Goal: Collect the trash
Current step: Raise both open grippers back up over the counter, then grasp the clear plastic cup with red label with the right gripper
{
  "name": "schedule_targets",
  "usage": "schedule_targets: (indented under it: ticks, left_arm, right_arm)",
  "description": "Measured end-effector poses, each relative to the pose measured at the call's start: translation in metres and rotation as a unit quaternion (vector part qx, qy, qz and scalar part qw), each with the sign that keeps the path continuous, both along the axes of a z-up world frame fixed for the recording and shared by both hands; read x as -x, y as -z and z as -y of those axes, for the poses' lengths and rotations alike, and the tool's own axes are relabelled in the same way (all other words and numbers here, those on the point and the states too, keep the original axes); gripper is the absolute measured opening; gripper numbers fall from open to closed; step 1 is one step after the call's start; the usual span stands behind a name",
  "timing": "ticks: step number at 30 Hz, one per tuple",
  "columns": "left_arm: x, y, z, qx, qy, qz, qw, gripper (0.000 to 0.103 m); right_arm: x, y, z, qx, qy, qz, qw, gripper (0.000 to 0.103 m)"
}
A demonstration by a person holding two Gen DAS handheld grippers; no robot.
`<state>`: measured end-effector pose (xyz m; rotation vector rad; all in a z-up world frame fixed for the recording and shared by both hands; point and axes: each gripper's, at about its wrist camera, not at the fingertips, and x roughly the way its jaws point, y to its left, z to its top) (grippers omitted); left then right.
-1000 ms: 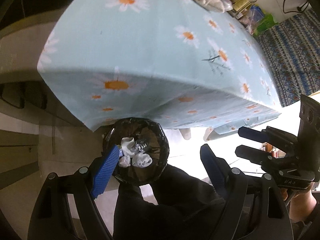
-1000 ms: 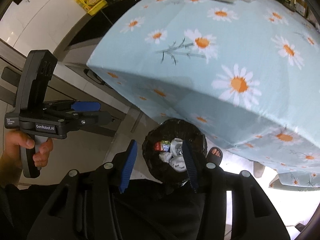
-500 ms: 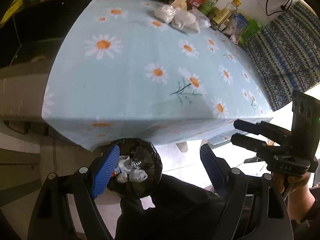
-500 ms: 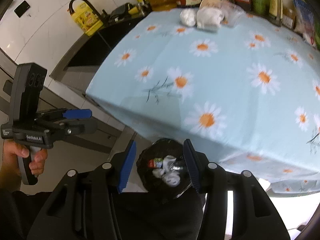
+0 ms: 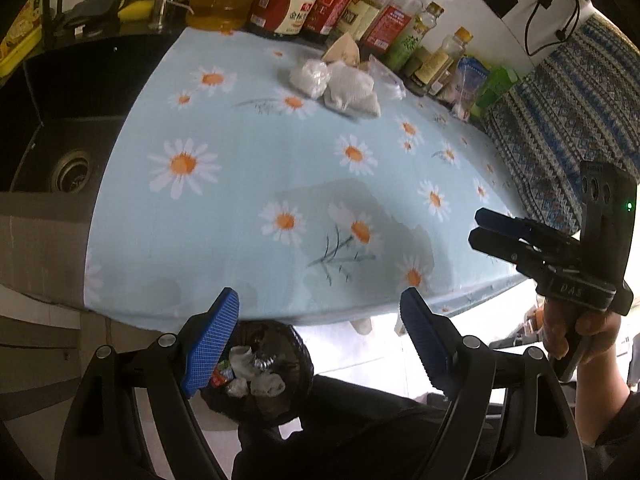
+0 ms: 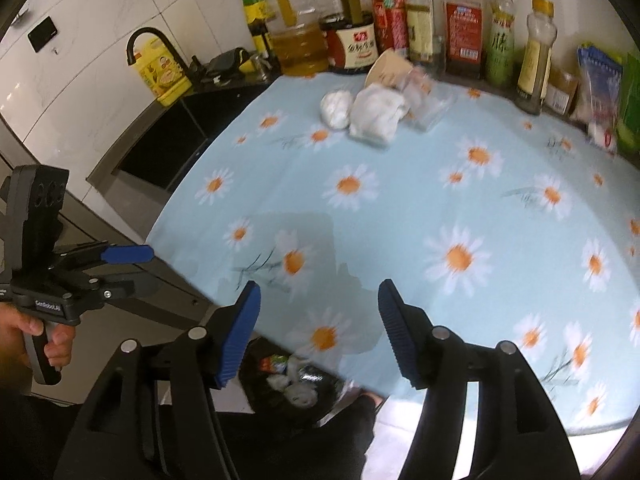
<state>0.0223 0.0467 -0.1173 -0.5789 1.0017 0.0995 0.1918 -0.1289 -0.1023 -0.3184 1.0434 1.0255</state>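
On the daisy-print tablecloth (image 5: pixel 248 160), far side, lies trash: two white crumpled wads (image 5: pixel 310 76) (image 5: pixel 352 94), a clear plastic bag (image 5: pixel 388 80) and a tipped paper cup (image 5: pixel 344 49). The right wrist view shows the same wads (image 6: pixel 336 109) (image 6: pixel 378 116) and cup (image 6: pixel 390 69). Below the near table edge stands a black-bagged bin (image 5: pixel 300 360) (image 6: pixel 256 384) holding white wads and a red wrapper. My left gripper (image 5: pixel 318 300) (image 6: pixel 136 270) is open and empty above the table edge. My right gripper (image 6: pixel 318 288) (image 5: pixel 478 226) has its jaws opening with nothing between them.
Sauce and oil bottles (image 5: pixel 288 12) (image 6: pixel 460 28) line the back of the table. A dark sink (image 5: pixel 68 168) with a black faucet (image 6: pixel 148 40) and a yellow jug (image 6: pixel 164 74) lies left. Patterned fabric (image 5: pixel 560 112) hangs right. A dark-trousered leg (image 5: pixel 360 432) stands beside the bin.
Both grippers rose and tipped up from the bin toward the tabletop, so the far trash and bottles came into view. The right jaws spread wider. The left jaws kept their width.
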Motion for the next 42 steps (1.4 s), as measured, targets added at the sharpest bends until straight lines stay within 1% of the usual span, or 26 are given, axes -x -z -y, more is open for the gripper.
schedule_targets:
  ticks: [9, 11, 12, 19, 24, 28, 30, 34, 38, 39, 40, 42]
  left_arm:
    - [-0.028, -0.009, 0.003, -0.010, -0.024, 0.001, 0.9997, 0.080]
    - [-0.035, -0.009, 0.004, -0.011, -0.030, -0.002, 0.9995, 0.080]
    - [-0.039, -0.009, 0.006, -0.012, -0.032, -0.004, 0.9994, 0.080]
    - [-0.064, -0.009, 0.015, -0.018, -0.043, -0.014, 0.9988, 0.080]
    - [-0.081, -0.015, 0.018, -0.021, -0.059, -0.008, 0.9980, 0.080]
    - [-0.096, -0.019, 0.020, -0.031, -0.069, -0.003, 0.9971, 0.080]
    - [-0.100, -0.022, 0.021, -0.037, -0.080, 0.001, 0.9961, 0.080]
    - [-0.106, -0.024, 0.021, -0.042, -0.095, 0.004, 0.9945, 0.080]
    - [-0.109, -0.021, 0.021, -0.039, -0.111, 0.002, 0.9930, 0.080]
    - [-0.109, -0.020, 0.022, -0.039, -0.115, 0.003, 0.9925, 0.080]
    - [-0.108, -0.020, 0.022, -0.040, -0.120, 0.004, 0.9920, 0.080]
    - [-0.108, -0.019, 0.022, -0.038, -0.127, 0.005, 0.9912, 0.080]
  right_arm:
    - [-0.061, -0.011, -0.008, 0.006, -0.014, 0.030, 0.999, 0.063]
    - [-0.078, -0.010, -0.011, 0.009, -0.016, 0.034, 0.999, 0.071]
    - [-0.084, -0.009, -0.011, 0.009, -0.017, 0.034, 0.999, 0.072]
    - [-0.136, -0.010, -0.022, 0.003, -0.026, 0.029, 0.999, 0.072]
    - [-0.161, -0.013, -0.036, -0.009, -0.041, 0.035, 0.998, 0.072]
    - [-0.182, -0.006, -0.055, -0.010, -0.056, 0.027, 0.998, 0.072]
    - [-0.195, 0.002, -0.065, -0.009, -0.064, 0.000, 0.998, 0.072]
    - [-0.214, 0.017, -0.082, 0.006, -0.075, -0.019, 0.997, 0.072]
    - [-0.227, 0.027, -0.093, 0.024, -0.074, -0.023, 0.997, 0.072]
    - [-0.229, 0.030, -0.094, 0.030, -0.076, -0.022, 0.996, 0.076]
    - [-0.230, 0.032, -0.097, 0.035, -0.077, -0.017, 0.996, 0.077]
    - [-0.232, 0.037, -0.100, 0.039, -0.081, -0.015, 0.996, 0.077]
